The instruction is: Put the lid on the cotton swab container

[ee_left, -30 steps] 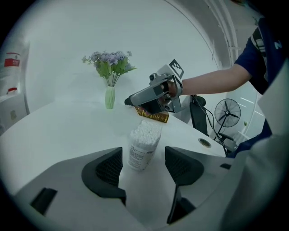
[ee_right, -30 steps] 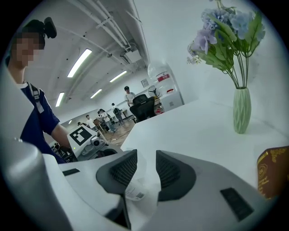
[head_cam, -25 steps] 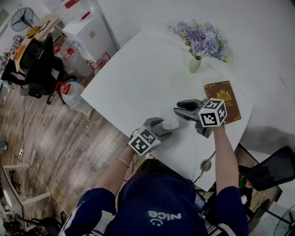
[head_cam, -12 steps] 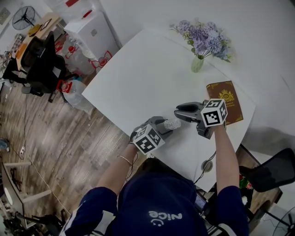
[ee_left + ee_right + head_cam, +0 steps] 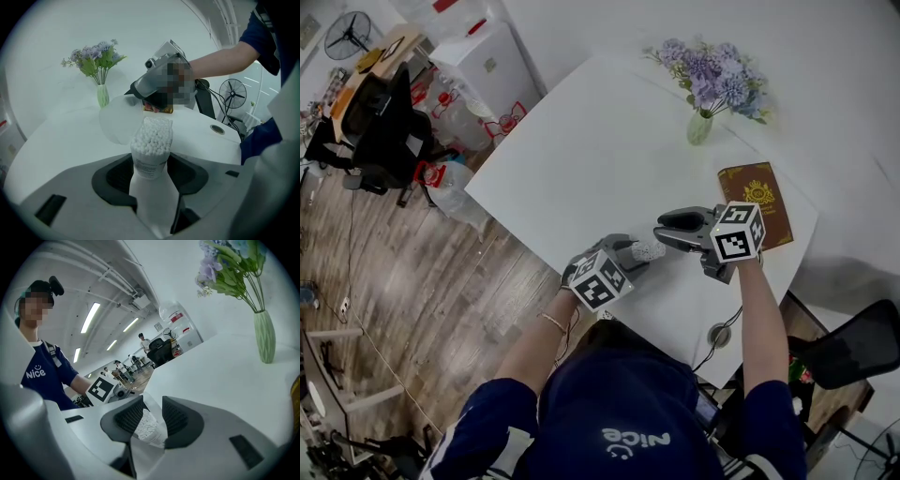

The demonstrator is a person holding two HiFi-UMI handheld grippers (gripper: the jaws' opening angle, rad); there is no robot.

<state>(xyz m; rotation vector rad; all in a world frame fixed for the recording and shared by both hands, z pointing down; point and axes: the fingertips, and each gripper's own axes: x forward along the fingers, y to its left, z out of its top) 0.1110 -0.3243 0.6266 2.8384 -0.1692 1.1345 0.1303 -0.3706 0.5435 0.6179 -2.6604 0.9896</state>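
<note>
- Left gripper [image 5: 634,253]: clamped on the cotton swab container [image 5: 151,149], held upright above the white table [image 5: 581,159].
- Right gripper [image 5: 667,228]: grasping the translucent lid [image 5: 117,121], tilted just beside the container's swab-filled mouth.

White table [image 5: 581,159] in front of you, wood-plank floor [image 5: 422,309] off your left. Black office chair [image 5: 380,122] far left, fan [image 5: 345,37] beyond it. White cabinet [image 5: 483,66] past table. Tube lights [image 5: 90,317] overhead, room bright.
</note>
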